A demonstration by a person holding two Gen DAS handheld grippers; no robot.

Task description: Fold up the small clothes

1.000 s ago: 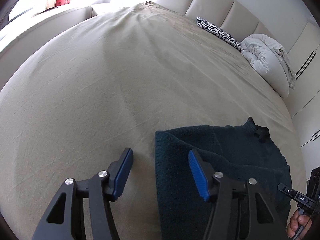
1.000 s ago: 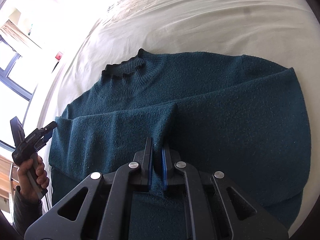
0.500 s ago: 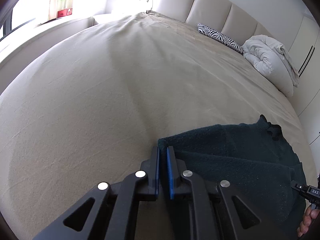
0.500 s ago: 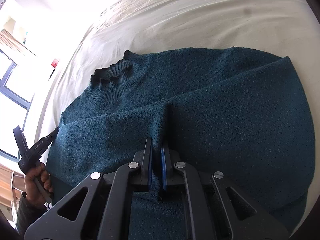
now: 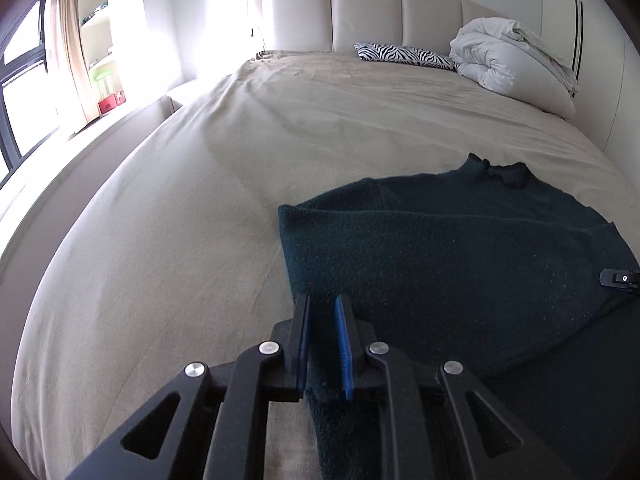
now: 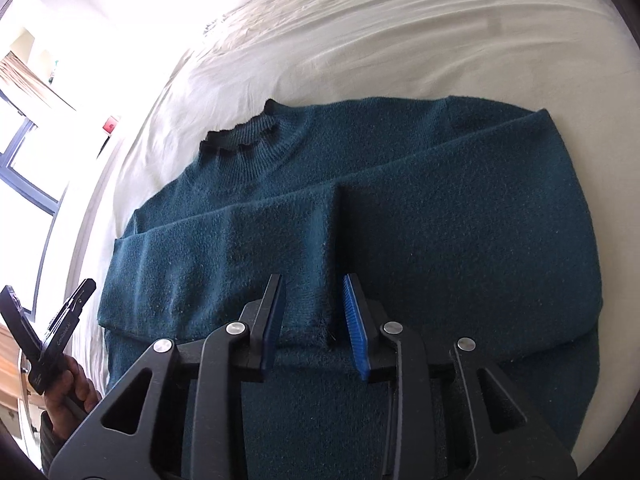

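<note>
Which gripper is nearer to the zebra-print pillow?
Neither clearly. Both the left gripper and the right gripper are at the sweater, far across the bed from the zebra-print pillow.

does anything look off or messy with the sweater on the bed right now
Nothing looks damaged or spilled. The teal sweater lies flat on the bed, both sleeves folded across its front, meeting near the middle. Only the collar edge is slightly wavy.

A wide bed under a beige sheet fills the room. At its padded headboard lie a zebra-print pillow and, to its right, a bundled white duvet. Left of the bed hangs a curtain beside a window.
</note>
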